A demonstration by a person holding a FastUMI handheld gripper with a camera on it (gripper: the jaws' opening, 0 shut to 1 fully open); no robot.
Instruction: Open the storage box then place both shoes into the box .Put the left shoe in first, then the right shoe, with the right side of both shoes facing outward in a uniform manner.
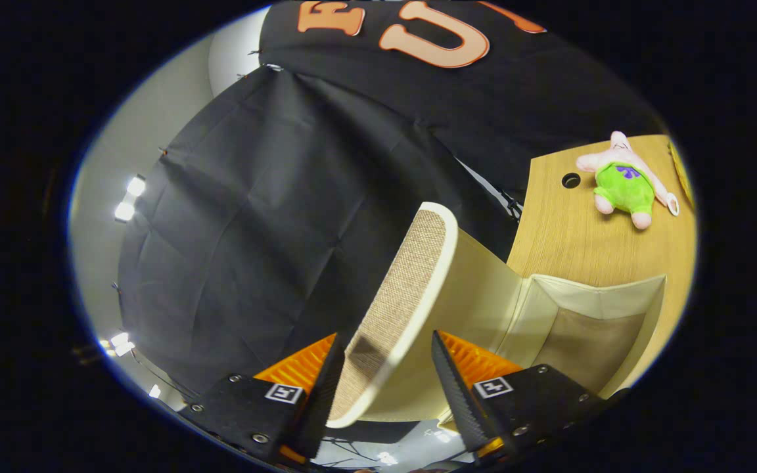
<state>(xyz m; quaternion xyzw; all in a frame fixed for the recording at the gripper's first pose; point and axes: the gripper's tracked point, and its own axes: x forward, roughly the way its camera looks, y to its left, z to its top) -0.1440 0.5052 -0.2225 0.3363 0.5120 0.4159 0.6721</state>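
Gripper view: the lid (405, 289) of the storage box (589, 328) is seen between the fingers of the hand-held gripper (385, 387), raised up on edge, woven inner face shown w/ a pale rim round it. Whether both fingers press on it cannot be told; a gap seems to be left on the right finger's side, so the jaws are set fairly narrow about the lid edge. The box sits on the table (569, 236), just beyond the right finger, its cream walls and open inside visible. A plush toy (625, 184) lies well apart on the table, beyond the box. No shoes are seen.

Handling, as judged: lid looks light, stiff panel, fabric-covered, not slippery; best taken at the rim edge, approx. mid-length, so it's swung w/o twisting. Box walls look soft-ish, may shift if pulled hard.
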